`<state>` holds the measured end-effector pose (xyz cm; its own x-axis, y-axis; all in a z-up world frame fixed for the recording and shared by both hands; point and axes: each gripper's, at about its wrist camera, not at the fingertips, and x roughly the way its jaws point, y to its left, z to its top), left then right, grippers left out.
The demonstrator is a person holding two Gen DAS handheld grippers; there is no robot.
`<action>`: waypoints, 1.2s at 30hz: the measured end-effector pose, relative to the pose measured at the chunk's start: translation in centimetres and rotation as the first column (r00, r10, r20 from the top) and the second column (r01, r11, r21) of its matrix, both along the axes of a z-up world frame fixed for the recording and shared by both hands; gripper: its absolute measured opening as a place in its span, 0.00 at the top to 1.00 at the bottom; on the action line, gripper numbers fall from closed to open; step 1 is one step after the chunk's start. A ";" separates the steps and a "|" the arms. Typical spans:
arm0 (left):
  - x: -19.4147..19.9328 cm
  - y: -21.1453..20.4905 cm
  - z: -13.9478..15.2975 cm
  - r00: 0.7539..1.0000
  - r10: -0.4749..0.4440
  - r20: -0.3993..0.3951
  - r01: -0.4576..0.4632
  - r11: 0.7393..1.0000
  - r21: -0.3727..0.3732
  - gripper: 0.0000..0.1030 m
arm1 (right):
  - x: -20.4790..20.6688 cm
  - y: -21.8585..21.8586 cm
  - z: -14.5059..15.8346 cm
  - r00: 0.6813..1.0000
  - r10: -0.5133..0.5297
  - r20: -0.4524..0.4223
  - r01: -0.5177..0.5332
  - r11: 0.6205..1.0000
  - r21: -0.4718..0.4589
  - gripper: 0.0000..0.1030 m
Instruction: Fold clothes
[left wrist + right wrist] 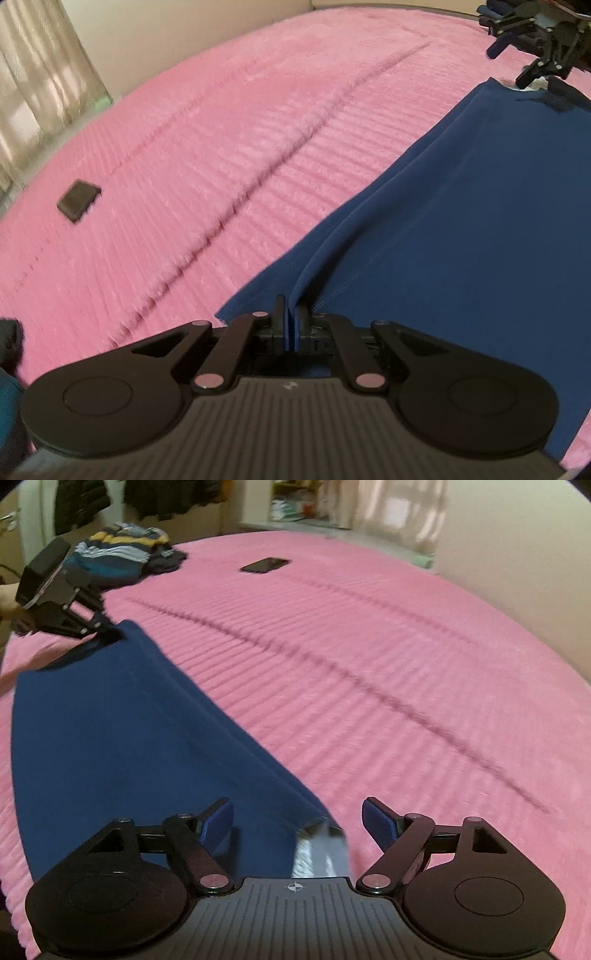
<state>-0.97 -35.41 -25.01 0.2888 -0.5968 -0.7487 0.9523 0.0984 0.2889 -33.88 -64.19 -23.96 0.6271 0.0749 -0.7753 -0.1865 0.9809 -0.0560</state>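
Deep blue on ribbed pink

A plain navy-blue garment (122,716) lies over a pink, ribbed bedspread (369,664); beyond the black, blue-padded fingers (380,823), a black phone (264,565) and a heap of clothes (118,554) striped yellow, teal, white and grey, before beige curtains (33,92).

black gripper (297,821), blue pads (376,821), silver pivot pins

A bed (369,635) is covered by a ribbed pink blanket (221,147). On it, a folded blue garment (129,738) is laid flat, a dark phone (265,565) is seen well apart, and striped clothes (118,554) are piled near the far edge.
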 end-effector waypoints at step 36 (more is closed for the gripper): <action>5.8 0.9 1.5 0.976 0.218 0.026 -0.218 0.976 0.005 0.89 | -2.3 -1.3 -0.5 0.936 -0.327 0.130 0.334 0.942 -0.036 0.64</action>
<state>4.84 -34.48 -23.50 0.4301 -0.5117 -0.7438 0.9006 0.3004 0.3141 -36.23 -65.44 -24.49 0.6976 -0.1938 -0.6897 0.1591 0.9806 -0.1146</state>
